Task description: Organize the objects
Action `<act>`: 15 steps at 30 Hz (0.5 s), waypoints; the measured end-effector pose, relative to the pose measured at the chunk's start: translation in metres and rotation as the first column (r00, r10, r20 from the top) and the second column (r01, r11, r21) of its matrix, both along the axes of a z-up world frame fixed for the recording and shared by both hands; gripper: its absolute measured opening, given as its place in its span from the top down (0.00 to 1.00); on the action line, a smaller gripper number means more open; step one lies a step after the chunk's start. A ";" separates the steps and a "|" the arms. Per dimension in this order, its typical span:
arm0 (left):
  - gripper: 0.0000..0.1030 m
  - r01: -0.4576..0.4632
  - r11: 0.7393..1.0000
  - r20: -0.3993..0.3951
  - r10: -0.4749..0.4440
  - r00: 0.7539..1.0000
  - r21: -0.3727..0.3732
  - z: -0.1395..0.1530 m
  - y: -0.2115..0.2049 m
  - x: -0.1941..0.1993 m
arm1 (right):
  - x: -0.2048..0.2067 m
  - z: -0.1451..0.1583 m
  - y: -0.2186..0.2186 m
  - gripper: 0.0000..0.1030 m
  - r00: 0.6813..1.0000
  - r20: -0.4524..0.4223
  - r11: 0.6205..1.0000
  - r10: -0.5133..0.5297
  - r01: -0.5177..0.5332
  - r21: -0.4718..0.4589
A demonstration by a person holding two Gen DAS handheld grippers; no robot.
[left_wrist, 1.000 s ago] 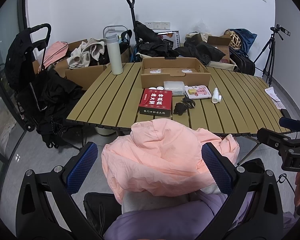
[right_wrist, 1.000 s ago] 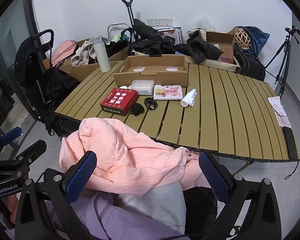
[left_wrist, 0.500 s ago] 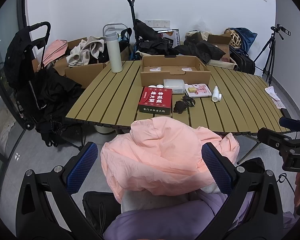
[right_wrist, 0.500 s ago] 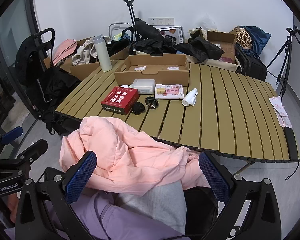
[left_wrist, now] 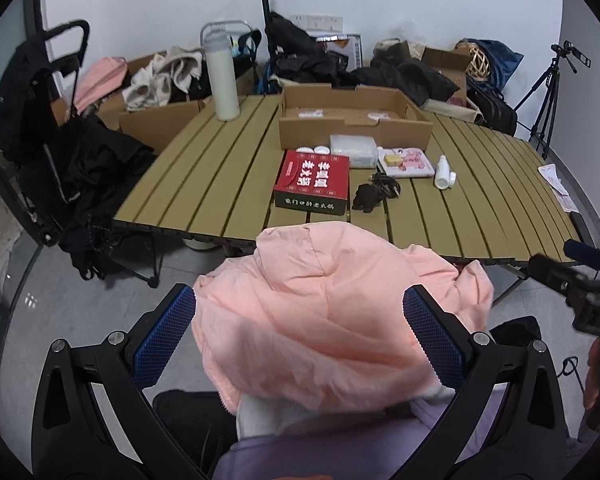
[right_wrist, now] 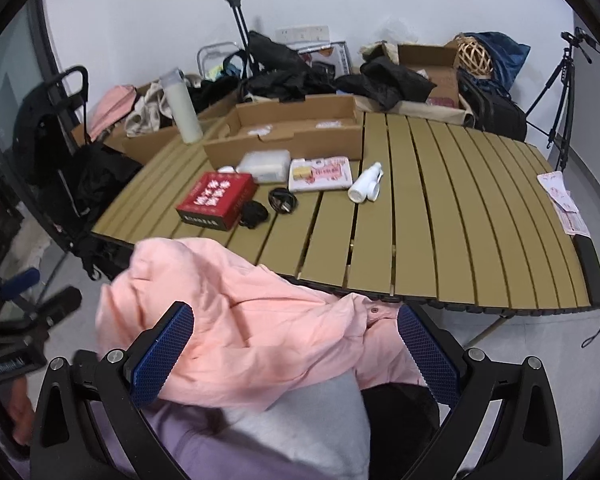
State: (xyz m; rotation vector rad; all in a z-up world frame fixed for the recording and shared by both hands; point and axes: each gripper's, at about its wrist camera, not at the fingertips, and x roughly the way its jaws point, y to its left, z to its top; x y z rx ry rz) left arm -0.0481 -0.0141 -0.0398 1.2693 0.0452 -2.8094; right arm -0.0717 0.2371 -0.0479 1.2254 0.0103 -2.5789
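A pink jacket (left_wrist: 332,312) lies on top of a pile with a grey garment (right_wrist: 300,420) and a lilac one (left_wrist: 360,452), in front of the slatted table (left_wrist: 220,176). My left gripper (left_wrist: 300,312) is open, its blue pads either side of the jacket. My right gripper (right_wrist: 294,320) is open too, straddling the jacket (right_wrist: 240,320). On the table lie a red box (left_wrist: 312,182), a black cable (left_wrist: 374,196), a white bottle (left_wrist: 443,170), a pink-white packet (left_wrist: 406,162) and a clear plastic box (left_wrist: 354,150).
A shallow cardboard tray (left_wrist: 352,116) stands behind the small items, with a tall white flask (left_wrist: 222,76) at the table's back left. Bags, boxes and dark clothing crowd the wall behind. A black stroller (left_wrist: 40,120) stands left, a tripod (left_wrist: 548,92) right.
Both grippers have drawn back a little, so the table sits slightly farther off. In the right wrist view the pink jacket has shifted left. Both stay open.
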 end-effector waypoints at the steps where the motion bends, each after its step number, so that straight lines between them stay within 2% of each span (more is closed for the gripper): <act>1: 0.00 -0.003 1.000 0.015 0.003 1.000 0.006 -0.005 -0.004 -0.008 | -0.005 -0.006 -0.001 0.00 1.000 0.005 1.000 0.004 -0.004 0.005; 5: 0.00 -0.019 0.997 0.106 0.012 0.994 0.070 -0.027 -0.022 -0.046 | -0.031 -0.036 -0.009 0.00 0.998 0.053 0.999 0.036 -0.037 0.029; 8: 0.00 -0.032 0.992 0.140 0.015 0.990 0.119 -0.038 -0.034 -0.074 | -0.055 -0.052 -0.014 0.00 0.996 0.083 0.998 0.041 -0.045 0.041; 11: 0.00 -0.013 0.992 0.075 0.003 0.997 0.125 -0.032 -0.042 -0.100 | -0.082 -0.047 -0.021 0.00 0.999 0.007 0.998 0.044 -0.045 0.044; 13: 0.00 -0.027 0.993 0.001 0.027 1.000 0.114 -0.030 -0.049 -0.120 | -0.096 -0.040 -0.031 0.00 0.986 -0.136 0.995 0.093 -0.086 0.054; 14: 0.00 -0.036 0.993 -0.024 0.039 0.999 0.111 -0.032 -0.053 -0.131 | -0.104 -0.042 -0.040 0.00 0.979 -0.150 0.989 0.135 -0.124 0.079; 15: 0.00 -0.031 0.993 -0.030 0.035 0.999 0.113 -0.034 -0.056 -0.141 | -0.120 -0.048 -0.053 0.00 0.979 -0.084 0.976 0.187 -0.176 0.128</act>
